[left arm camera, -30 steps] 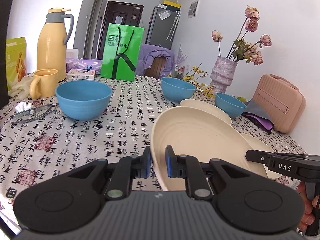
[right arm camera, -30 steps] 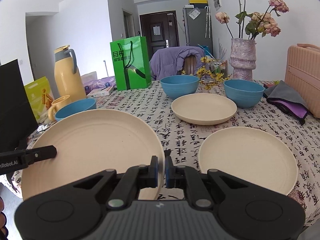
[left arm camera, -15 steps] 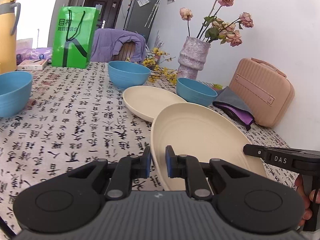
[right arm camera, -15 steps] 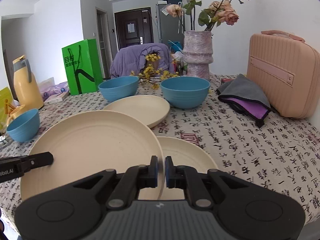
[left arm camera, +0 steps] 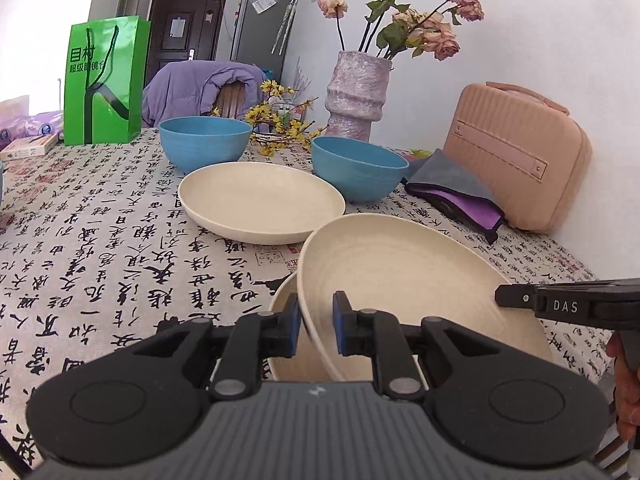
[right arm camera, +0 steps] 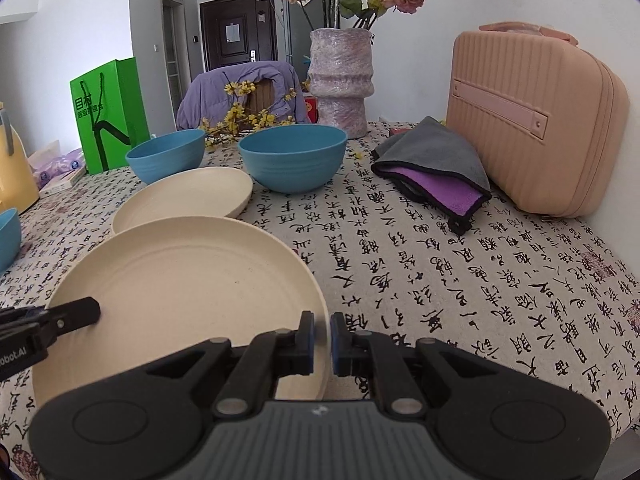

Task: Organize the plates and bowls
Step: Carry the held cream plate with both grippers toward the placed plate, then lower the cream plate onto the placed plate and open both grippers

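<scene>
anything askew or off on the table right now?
Only the held cream plate: it sits tilted, gripped at opposite rims by the left gripper and right gripper, above another cream plate. No spills or damage visible.

1. The cream plate [left arm camera: 400, 276] is seen as smooth and matt, with faint concentric rings.
2. The blue bowl [right arm camera: 292, 156] shows fine ribbing (also matt).
3. The surface [right arm camera: 460, 280] is covered by printed cloth.
4. The pink case [right arm camera: 532, 120] looks like ribbed hard plastic.
5. The green bag [left arm camera: 105, 80] is glossy paper.
6. The vase [left arm camera: 358, 96] looks rough and glittery.
7. The left hand-held gripper [left arm camera: 315, 328] is matt black plastic.
</scene>
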{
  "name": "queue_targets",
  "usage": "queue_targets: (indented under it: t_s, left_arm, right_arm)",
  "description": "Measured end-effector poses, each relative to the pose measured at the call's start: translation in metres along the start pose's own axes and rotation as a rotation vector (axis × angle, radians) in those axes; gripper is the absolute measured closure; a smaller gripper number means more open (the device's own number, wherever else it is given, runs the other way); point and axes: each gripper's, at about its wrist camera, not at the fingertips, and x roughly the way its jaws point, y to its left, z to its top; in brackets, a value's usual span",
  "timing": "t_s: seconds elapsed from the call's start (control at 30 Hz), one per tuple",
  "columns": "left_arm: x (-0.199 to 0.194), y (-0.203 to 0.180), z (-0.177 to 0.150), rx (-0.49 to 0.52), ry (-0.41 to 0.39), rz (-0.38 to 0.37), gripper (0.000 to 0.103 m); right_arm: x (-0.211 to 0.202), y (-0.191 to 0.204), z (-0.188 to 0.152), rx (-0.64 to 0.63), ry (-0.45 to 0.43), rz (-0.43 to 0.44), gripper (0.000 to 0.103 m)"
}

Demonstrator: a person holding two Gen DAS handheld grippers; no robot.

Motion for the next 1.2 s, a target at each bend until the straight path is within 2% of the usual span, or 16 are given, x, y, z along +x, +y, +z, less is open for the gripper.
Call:
queue_targets:
  t_s: [0.1, 0.23, 0.33, 0.4, 0.73, 0.77, 0.83, 0.87, 0.9, 0.93, 0.97, 1.0, 1.07, 1.1, 1.2]
  left_arm:
    - [0.005, -0.007, -0.004, 0.064, 0.0, 0.04, 0.084]
    - [0.005, -0.008, -0.005, 0.106, 0.012, 0.054, 0.082]
    - [-0.001, -0.008, -0.005, 0.153, 0.011, 0.064, 0.074]
    - [-0.006, -0.006, -0.006, 0.187, 0.007, 0.074, 0.072]
    - [-0.024, 0.019, 0.003, 0.097, 0.017, 0.066, 0.072]
    - [-0.027, 0.021, 0.004, 0.088, 0.013, 0.063, 0.069]
    - [-0.035, 0.024, 0.005, 0.079, 0.0, 0.062, 0.061]
    - [-0.039, 0.026, 0.005, 0.079, -0.006, 0.062, 0.054]
    - [-0.044, 0.027, 0.004, 0.08, -0.013, 0.061, 0.046]
    - [-0.049, 0.028, 0.003, 0.079, -0.019, 0.061, 0.039]
    - [-0.055, 0.03, 0.001, 0.077, -0.027, 0.06, 0.026]
    - [-0.061, 0.032, -0.002, 0.077, -0.039, 0.056, 0.018]
    - [-0.078, 0.035, -0.008, 0.087, -0.072, 0.058, 0.013]
    - [-0.086, 0.037, -0.012, 0.092, -0.088, 0.069, 0.008]
    - [-0.114, 0.046, -0.024, 0.079, -0.139, 0.107, 0.001]
  right_arm:
    - [0.004, 0.001, -0.003, -0.018, -0.005, -0.001, 0.095]
    - [0.005, 0.006, -0.007, -0.044, -0.02, -0.009, 0.095]
    - [0.005, 0.007, -0.007, -0.038, -0.024, -0.003, 0.095]
    - [0.006, 0.007, -0.007, -0.04, -0.023, -0.001, 0.095]
    - [-0.002, 0.008, -0.004, -0.024, -0.038, -0.003, 0.088]
    - [-0.006, 0.009, -0.003, -0.027, -0.047, -0.001, 0.084]
    - [-0.014, 0.012, -0.001, -0.029, -0.069, -0.003, 0.066]
    - [-0.018, 0.014, 0.0, -0.028, -0.087, -0.003, 0.044]
    - [-0.023, 0.016, 0.0, -0.03, -0.111, -0.002, 0.028]
    - [-0.029, 0.019, -0.001, -0.034, -0.135, 0.002, 0.023]
    - [-0.033, 0.023, -0.003, -0.04, -0.157, 0.009, 0.019]
    - [-0.038, 0.028, -0.004, -0.053, -0.175, 0.023, 0.017]
    - [-0.046, 0.038, -0.009, -0.082, -0.19, 0.056, 0.014]
    - [-0.049, 0.044, -0.012, -0.093, -0.197, 0.072, 0.014]
    - [-0.06, 0.063, -0.024, -0.119, -0.212, 0.118, 0.014]
